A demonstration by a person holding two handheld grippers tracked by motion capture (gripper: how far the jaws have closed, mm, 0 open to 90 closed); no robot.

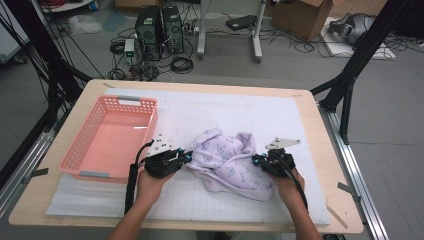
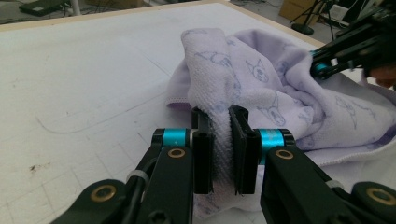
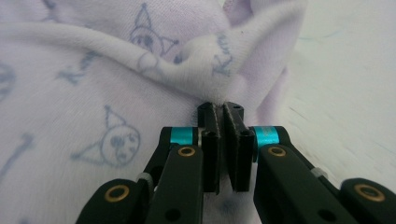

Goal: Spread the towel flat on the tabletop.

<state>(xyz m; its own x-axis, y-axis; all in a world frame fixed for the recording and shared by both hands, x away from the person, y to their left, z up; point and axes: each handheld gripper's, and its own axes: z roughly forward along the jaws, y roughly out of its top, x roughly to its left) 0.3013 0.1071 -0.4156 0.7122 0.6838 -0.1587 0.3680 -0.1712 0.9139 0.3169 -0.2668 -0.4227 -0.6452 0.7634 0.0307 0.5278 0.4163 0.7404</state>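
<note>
A crumpled lilac towel [image 1: 227,159] printed with small cartoon figures lies on the white mat in the middle of the table. At its left edge, my left gripper [image 1: 186,157] is shut on a thick fold of the towel [image 2: 261,88], which fills the gap between the jaws [image 2: 221,123]. On the towel's right side, my right gripper [image 1: 256,160] pinches a thin bunch of the cloth [image 3: 154,60], its jaws [image 3: 221,109] nearly touching. The right gripper [image 2: 327,63] also shows at the far right of the left gripper view, against the towel.
A pink plastic basket [image 1: 90,145] stands empty on the table's left side, close to my left hand. The white gridded mat [image 1: 260,110] covers most of the wooden tabletop [image 1: 320,145]. Beyond the table are computer towers [image 1: 159,30], cables and a cardboard box [image 1: 305,17].
</note>
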